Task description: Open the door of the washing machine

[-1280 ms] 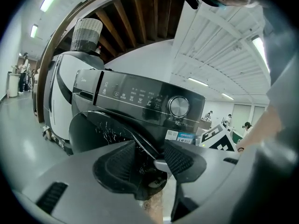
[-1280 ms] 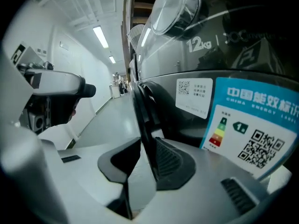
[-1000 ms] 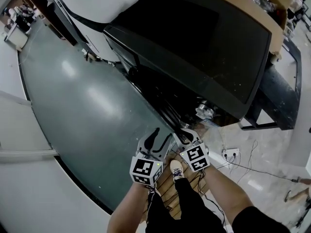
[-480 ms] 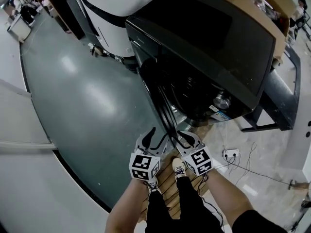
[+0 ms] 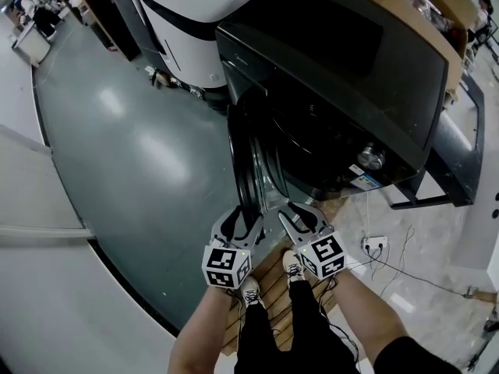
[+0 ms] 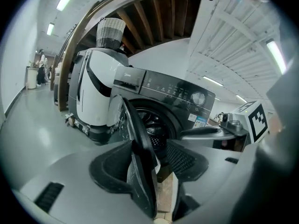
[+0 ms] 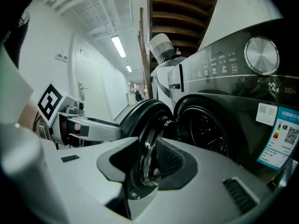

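The door [image 5: 248, 170] of the black washing machine [image 5: 335, 76] has come away from the front over the last second. In the earlier head views it lies closer to the machine's face, and now it stands swung out on its left-hand hinge, edge-on to the person and nearly square to the front. The dark drum opening [image 5: 312, 142] is laid bare behind it. Both tools have just been letting go. The left hand-held gripper [image 5: 243, 223] has been widening its jaws and now stands wide, with the door's black rim [image 6: 138, 139] between them, resting by one pad and clear of the other. The right hand-held gripper [image 5: 300, 215] has also been opening and sits at a middling spread, loosely astride the door's glass bowl [image 7: 145, 171], not clamped as far as I can judge. I take it the opening itself is as good as done, and what remains is to draw both tools off the door's edge without knocking it back. The machine stands on the floor beside a white machine [image 5: 203, 6], and the person's feet are on a wooden pallet [image 5: 269, 287] at its front lower edge. As for writing, a blue-and-white energy sticker [image 7: 285, 136] with a square code and a smaller white sticker [image 7: 267, 114] sit below the round knob [image 7: 261, 55]. The panel's symbols and any brand name are too small to read.
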### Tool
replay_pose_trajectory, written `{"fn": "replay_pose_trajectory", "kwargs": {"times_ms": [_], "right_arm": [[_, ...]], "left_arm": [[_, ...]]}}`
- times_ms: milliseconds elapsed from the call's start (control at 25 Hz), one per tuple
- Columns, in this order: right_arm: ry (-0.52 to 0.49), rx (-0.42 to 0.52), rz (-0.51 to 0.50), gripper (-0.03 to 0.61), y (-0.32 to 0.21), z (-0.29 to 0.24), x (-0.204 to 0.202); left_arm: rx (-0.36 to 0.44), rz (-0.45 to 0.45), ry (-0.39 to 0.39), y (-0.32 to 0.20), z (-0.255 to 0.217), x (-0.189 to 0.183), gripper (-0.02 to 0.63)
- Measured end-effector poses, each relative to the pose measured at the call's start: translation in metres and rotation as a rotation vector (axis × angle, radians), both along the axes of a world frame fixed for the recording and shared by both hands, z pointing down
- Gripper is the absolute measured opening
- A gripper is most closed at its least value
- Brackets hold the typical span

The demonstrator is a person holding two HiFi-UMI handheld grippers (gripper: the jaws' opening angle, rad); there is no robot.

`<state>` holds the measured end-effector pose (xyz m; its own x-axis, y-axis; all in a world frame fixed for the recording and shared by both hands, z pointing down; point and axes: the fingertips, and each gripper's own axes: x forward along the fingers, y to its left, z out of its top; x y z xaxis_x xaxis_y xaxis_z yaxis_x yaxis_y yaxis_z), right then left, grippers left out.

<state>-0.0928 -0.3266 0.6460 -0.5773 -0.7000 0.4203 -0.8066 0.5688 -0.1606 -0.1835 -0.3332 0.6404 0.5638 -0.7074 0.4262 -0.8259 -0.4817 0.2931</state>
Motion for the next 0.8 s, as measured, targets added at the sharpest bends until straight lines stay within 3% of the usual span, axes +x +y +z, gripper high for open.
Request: {"fn": "replay_pose_trajectory", "kwargs": {"times_ms": [360,800], "right_arm": [[-0.042,0.015,0.005,0.130,-0.012,-0.016,-0.027],[-0.064,0.047,-0.022,0.130,-0.036,-0.038,-0.072]], "left_arm": [[0.006,-0.113,-0.034,-0.006,0.000,-0.069,0.232],[0.014,-0.187,-0.073,-0.019,-0.001,-0.126,0.232]]}}
